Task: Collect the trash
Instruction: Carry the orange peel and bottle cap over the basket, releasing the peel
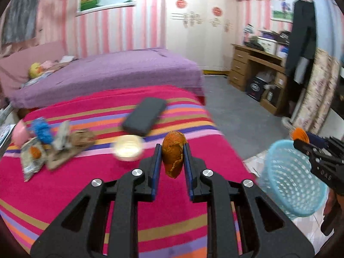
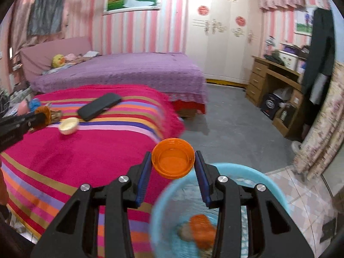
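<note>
On the striped cover [image 1: 64, 193], wrappers [image 1: 32, 159] and a white cup [image 1: 128, 147] left lying. Left gripper [image 1: 172, 150] pinching orange peel [image 1: 173, 157] — carried off the bed. Right gripper [image 2: 173, 159] clamping an orange lid [image 2: 173, 161] just above the blue basket [image 2: 165, 195] — poised, likely, for dropping in.

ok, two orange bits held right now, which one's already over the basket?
The orange cap in the right gripper: round, hollow, above the blue basket rim. The orange peel, in the left gripper, hangs over the striped blanket.
</note>
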`<state>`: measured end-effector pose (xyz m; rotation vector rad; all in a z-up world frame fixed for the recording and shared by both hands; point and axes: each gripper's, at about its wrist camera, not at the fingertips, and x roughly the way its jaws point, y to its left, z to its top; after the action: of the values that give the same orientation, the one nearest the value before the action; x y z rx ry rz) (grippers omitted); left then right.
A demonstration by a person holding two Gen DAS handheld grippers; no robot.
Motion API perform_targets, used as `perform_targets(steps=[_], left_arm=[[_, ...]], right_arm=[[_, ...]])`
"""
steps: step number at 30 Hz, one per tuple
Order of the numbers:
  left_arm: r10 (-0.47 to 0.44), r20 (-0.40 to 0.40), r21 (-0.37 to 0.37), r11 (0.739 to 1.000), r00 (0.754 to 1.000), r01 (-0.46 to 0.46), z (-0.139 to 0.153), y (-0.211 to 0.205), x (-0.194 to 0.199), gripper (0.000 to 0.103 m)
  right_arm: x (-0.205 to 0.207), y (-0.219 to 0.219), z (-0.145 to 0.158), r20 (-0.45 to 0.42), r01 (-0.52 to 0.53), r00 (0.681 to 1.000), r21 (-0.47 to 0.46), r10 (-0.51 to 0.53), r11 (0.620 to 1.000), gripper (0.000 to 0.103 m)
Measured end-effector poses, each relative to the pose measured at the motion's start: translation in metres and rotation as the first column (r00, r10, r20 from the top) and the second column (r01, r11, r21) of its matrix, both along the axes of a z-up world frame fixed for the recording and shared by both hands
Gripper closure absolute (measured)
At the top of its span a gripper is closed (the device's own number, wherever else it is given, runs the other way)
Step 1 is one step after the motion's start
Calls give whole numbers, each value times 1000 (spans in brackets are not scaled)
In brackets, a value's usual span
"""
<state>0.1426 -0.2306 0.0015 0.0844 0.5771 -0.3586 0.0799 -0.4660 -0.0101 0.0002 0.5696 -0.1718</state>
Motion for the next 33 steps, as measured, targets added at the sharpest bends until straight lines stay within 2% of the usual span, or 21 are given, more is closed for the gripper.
perform_targets(steps=[7,10,14,19,25,27,28,29,33], left_arm=[[-113,-1,36,993,994,113,-17,-82,-31,84],[-154,-22,42,987,988,155,-27,-113,-39,84],[-193,-62,27,980,979,195,-38,-144,-40,84],[-227,-96,40,972,969,232,-54,-187,-42,84],[-264,-109,57,961,958,272,-61,-213,-45,81],[-275,-113,69,956,955,284,-60,-216,-44,58],[-259,-105,76,961,960,268,-60,-215,-43,39],[-243,-92,77,965,966,250,-58,-212,-43,28],[-238,-74,79,967,969,243,-52,-199,-39,20]], right_arm=[[-35,-75,-6,-1,142,990,-1,-142,990,63],[-43,-94,-16,-24,184,982,-26,-185,983,63],[-54,-121,-26,-35,229,973,-10,-229,973,63],[-61,-141,-31,-25,275,961,19,-275,961,63],[-66,-146,-32,-9,292,956,47,-292,955,63],[-66,-146,-34,-11,294,956,49,-294,955,63],[-66,-146,-34,-13,294,956,50,-294,955,63],[-65,-146,-35,-14,293,956,50,-293,955,63],[-68,-145,-35,-13,293,956,45,-293,955,63]])
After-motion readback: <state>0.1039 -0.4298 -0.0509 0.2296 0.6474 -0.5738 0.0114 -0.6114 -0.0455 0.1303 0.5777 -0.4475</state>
